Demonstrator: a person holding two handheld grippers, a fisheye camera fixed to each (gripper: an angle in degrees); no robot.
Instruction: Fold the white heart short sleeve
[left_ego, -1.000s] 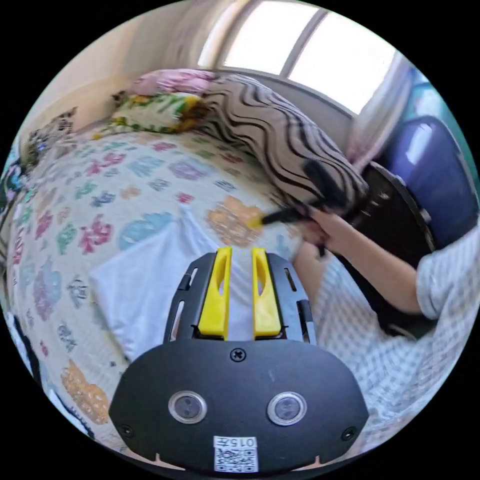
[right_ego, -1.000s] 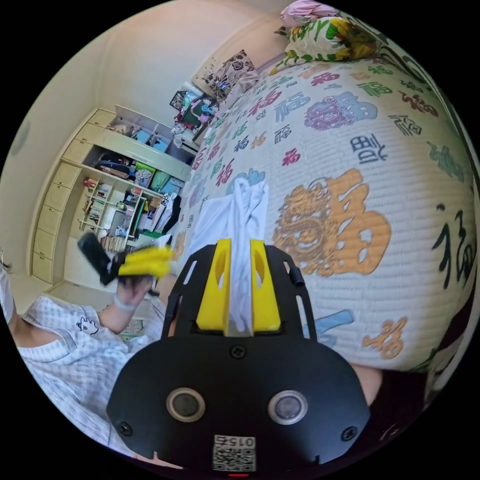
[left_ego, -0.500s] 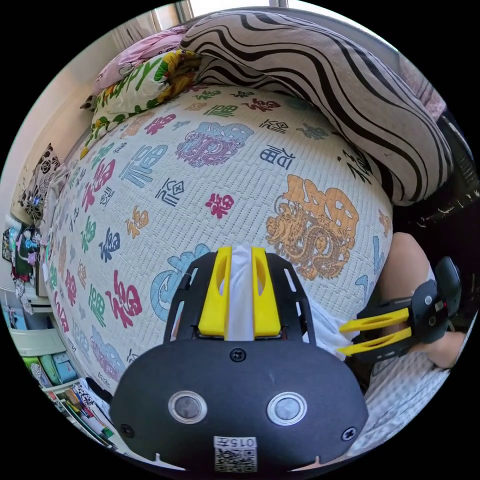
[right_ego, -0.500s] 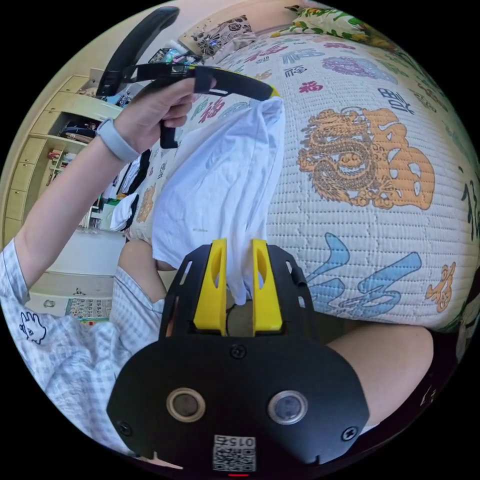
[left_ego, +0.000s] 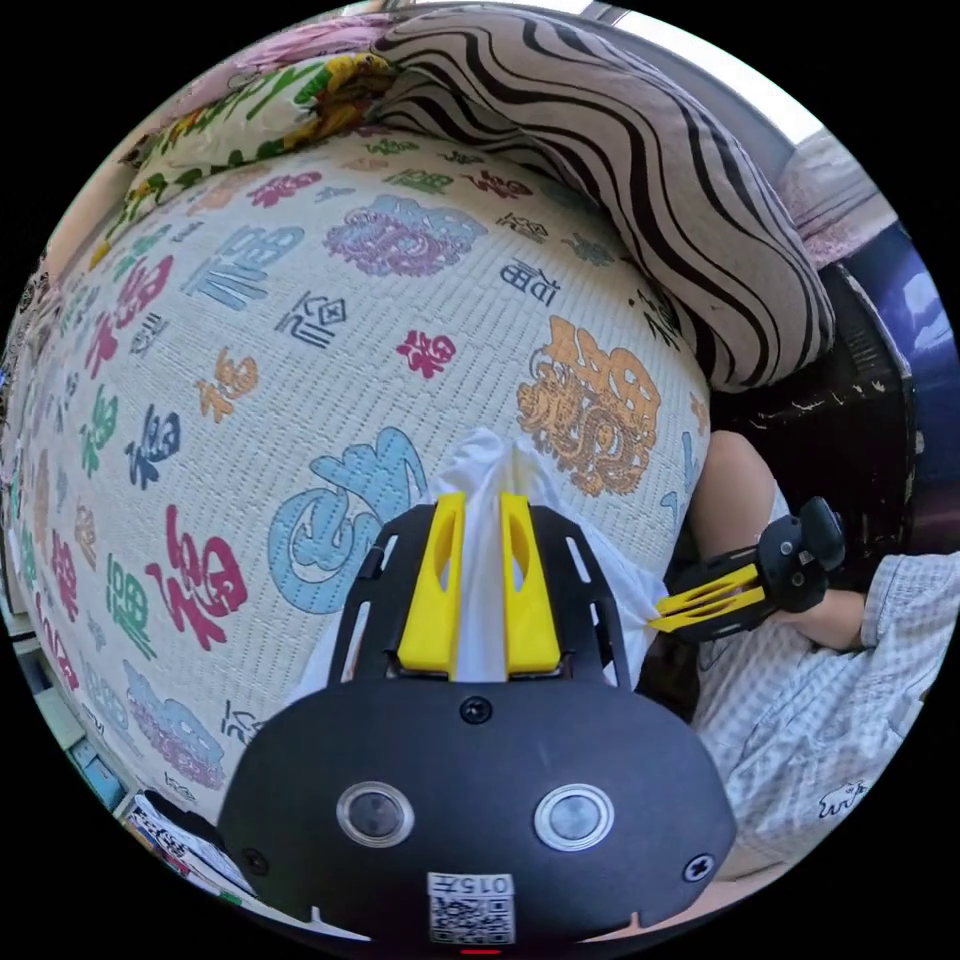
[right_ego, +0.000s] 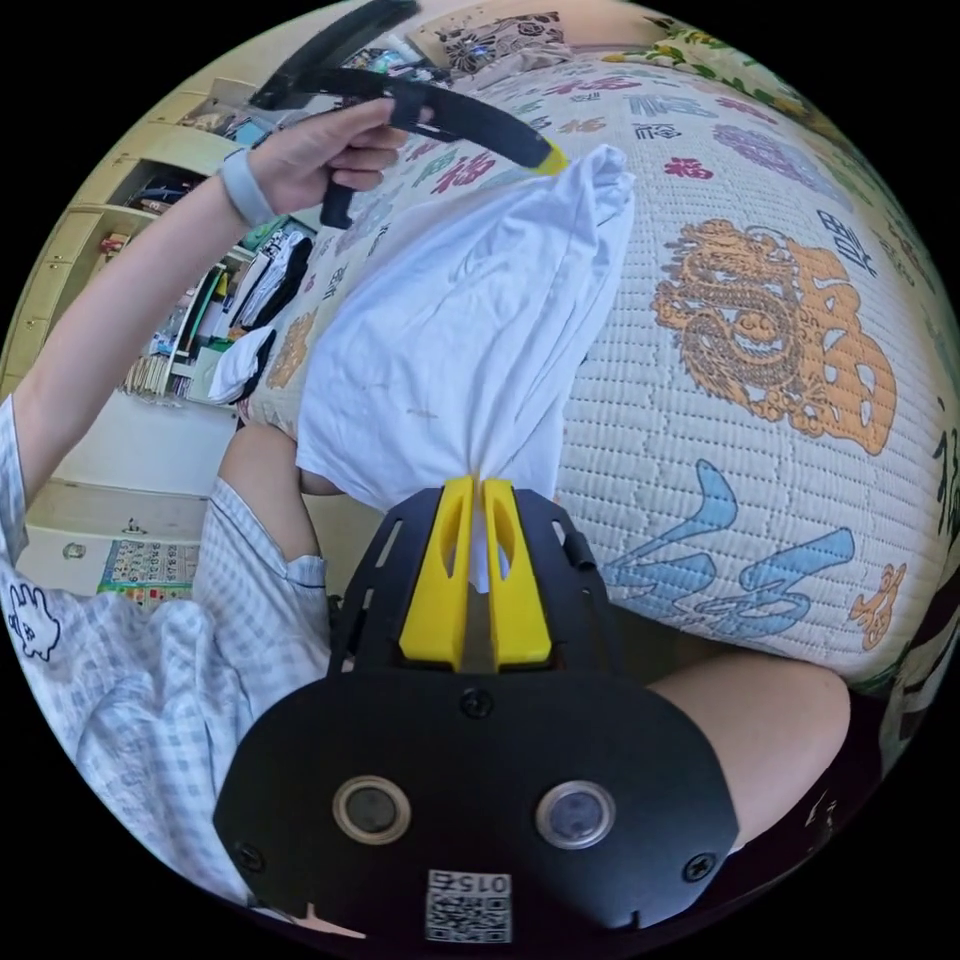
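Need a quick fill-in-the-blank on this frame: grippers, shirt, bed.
1. Both the left gripper and the right gripper are shut on the white ____.
2. The shirt is held above a bed cover printed with an orange ____.
3. The jaws of both grippers are coloured ____.
4. A pillow on the bed has wavy black and white ____.

Missing words: shirt; dragon; yellow; stripes

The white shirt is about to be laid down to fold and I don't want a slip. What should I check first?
1. Left tool clamped on the white shirt: ok.
2. Right tool clamped on it: ok, jaws nearly closed on bunched cloth.
3. Shirt stretched flat between the tools: not ok, it hangs gathered.
4. Bedspread ahead free of other clothes: ok.
5. Heart print side: cannot tell.
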